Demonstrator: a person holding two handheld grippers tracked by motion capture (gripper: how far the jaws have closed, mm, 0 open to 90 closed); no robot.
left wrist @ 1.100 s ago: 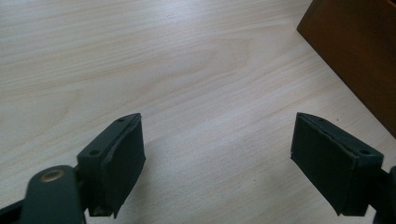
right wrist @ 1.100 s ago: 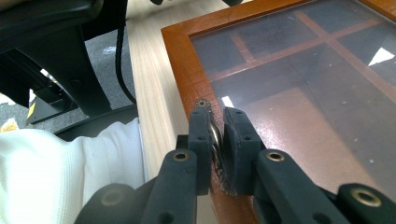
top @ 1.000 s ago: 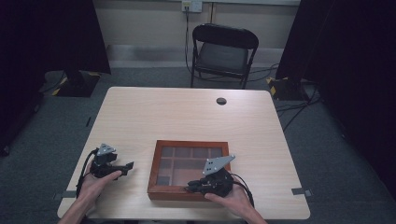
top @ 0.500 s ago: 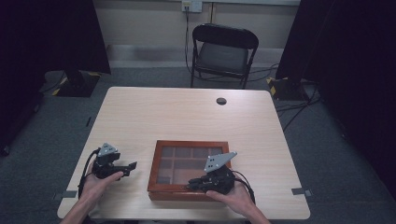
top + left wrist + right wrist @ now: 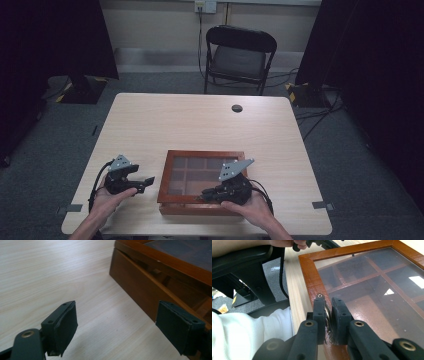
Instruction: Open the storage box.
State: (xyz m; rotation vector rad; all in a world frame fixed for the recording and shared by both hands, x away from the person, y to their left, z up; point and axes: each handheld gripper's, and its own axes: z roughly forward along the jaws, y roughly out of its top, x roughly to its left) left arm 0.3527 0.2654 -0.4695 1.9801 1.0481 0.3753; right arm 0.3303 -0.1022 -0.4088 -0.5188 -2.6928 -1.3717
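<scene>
Recording lab or studio: black curtains [image 5: 55, 35], lone folding chair [image 5: 239, 55], floor cables [image 5: 310, 95]

A pale wooden table [image 5: 200, 125] carries the scene. A brown wooden box [image 5: 176, 204] with a glass-paned lid sits on it near the front edge, and a small dark round disc [image 5: 237, 108] lies well apart toward the far side.
</scene>
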